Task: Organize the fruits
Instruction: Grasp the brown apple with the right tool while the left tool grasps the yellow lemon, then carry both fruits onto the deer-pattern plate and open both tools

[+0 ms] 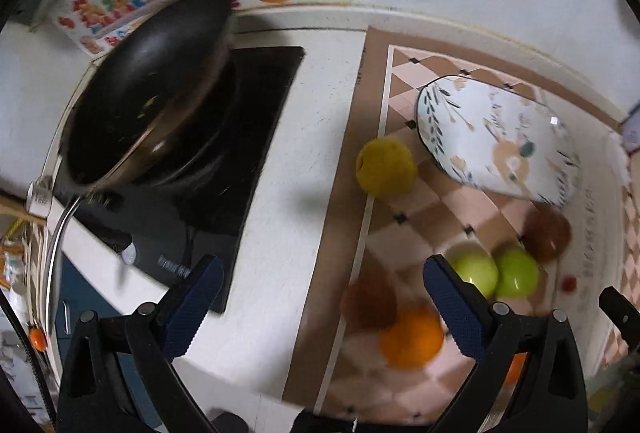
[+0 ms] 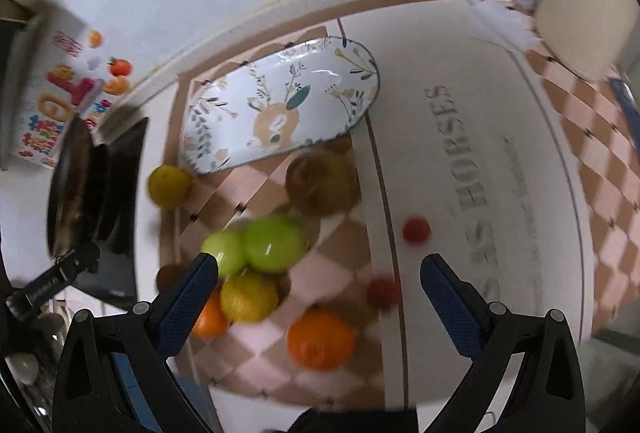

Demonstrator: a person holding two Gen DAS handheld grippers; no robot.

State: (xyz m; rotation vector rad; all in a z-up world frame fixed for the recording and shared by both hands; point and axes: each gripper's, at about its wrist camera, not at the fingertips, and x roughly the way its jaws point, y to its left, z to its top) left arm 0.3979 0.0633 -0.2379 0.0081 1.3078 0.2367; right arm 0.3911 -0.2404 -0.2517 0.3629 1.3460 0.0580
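Fruit lies loose beside the bare plate (image 2: 280,101); we advise lowering the right gripper (image 2: 319,267), spread wide and empty, squarely over one orange (image 2: 321,339), while the left gripper (image 1: 320,273) waits spread and empty.

This is a home kitchen: a black pan (image 1: 152,89) sits on a cooktop (image 1: 224,169) on the white worktop (image 1: 296,201).

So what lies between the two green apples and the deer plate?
In the right wrist view, a brown apple-like fruit sits between the green apples and the deer plate, on the checkered mat, close to the plate's near edge.
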